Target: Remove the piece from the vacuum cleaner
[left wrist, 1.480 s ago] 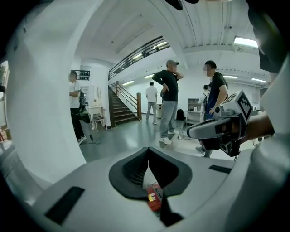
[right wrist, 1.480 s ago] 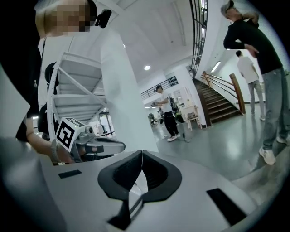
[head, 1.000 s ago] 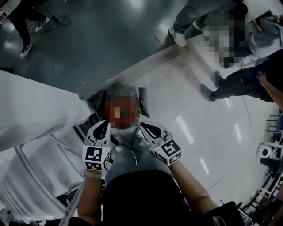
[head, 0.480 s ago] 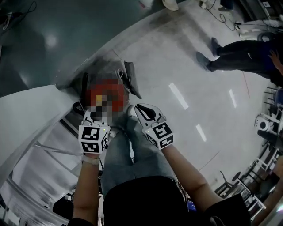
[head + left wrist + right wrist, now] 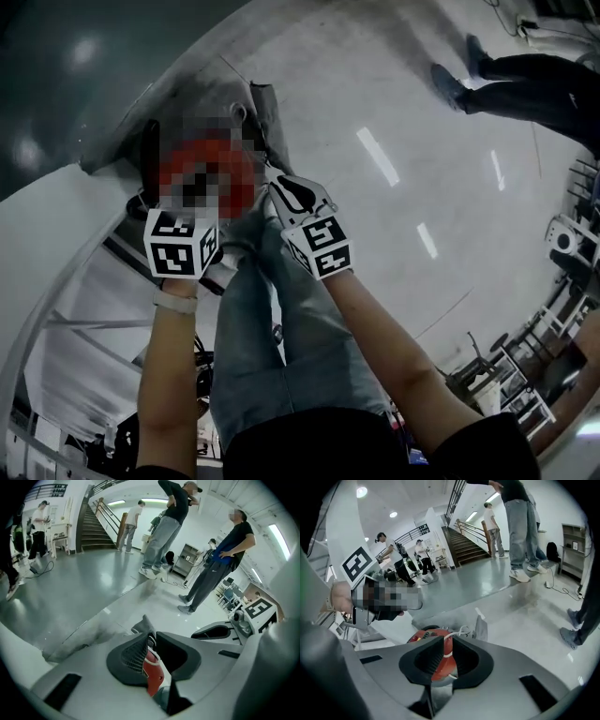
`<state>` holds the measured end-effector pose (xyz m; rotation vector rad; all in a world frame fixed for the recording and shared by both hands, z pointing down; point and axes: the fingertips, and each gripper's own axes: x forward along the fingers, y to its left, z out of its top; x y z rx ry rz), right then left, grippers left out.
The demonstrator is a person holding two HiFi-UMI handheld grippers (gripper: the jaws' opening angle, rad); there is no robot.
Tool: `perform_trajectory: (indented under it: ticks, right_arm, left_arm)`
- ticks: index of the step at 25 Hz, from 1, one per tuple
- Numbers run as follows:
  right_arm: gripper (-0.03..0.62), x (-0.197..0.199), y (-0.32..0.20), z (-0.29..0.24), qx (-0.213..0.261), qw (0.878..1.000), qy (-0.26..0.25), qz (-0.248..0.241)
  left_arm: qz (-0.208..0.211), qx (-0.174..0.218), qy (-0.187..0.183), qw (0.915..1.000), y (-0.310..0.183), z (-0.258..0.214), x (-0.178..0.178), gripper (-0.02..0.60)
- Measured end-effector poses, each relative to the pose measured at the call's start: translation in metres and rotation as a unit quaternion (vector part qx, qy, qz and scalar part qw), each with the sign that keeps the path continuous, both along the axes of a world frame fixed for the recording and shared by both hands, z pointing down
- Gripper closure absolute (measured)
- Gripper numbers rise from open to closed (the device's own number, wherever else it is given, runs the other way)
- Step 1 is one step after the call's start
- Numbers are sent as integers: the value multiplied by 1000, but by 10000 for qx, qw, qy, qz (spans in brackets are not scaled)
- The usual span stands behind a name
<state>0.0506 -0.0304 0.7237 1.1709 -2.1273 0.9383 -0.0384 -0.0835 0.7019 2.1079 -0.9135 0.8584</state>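
Observation:
The vacuum cleaner's red round body [image 5: 236,176] sits on the pale floor beside a white table, partly under a mosaic patch. A grey upright flap [image 5: 267,117] stands at its far side. My left gripper [image 5: 152,639] is down at the body's left side. Its jaws are opening, with a narrow gap through which the red shell [image 5: 153,674] shows; nothing is pinched. Its marker cube [image 5: 178,246] hides the fingers from above. My right gripper [image 5: 281,192] reaches in from the right, open. In its view the red body [image 5: 440,665] and a white cord [image 5: 461,631] lie just beyond the jaws.
A white table [image 5: 56,225] on a metal frame borders the vacuum on the left. My own legs in jeans [image 5: 272,319] are right below the grippers. Several people stand on the floor beyond [image 5: 164,527], [image 5: 220,559], and a staircase [image 5: 93,522] rises at the back.
Both grippers have moved in toward the red body and now sit lower and closer to it. The head view has swung, so the vacuum lies further up and left.

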Motion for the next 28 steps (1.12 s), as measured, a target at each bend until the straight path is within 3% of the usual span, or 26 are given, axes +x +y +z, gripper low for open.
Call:
perform_trajectory:
  ticks: [2,11,28]
  right_arm:
    - [529,2,-4,25,-44,10000,51,48]
    - [522,9,-12,124,-333,9992,192,136]
    - [493,11,-31,199,-714,9963,468,-73]
  left_arm:
    - [68,-146,-42,9999,-6,27,6,502]
    - [445,-619,-208,9969,-32,130,37,489]
    - [971,-1363,-152,9858,-57,212,94,480]
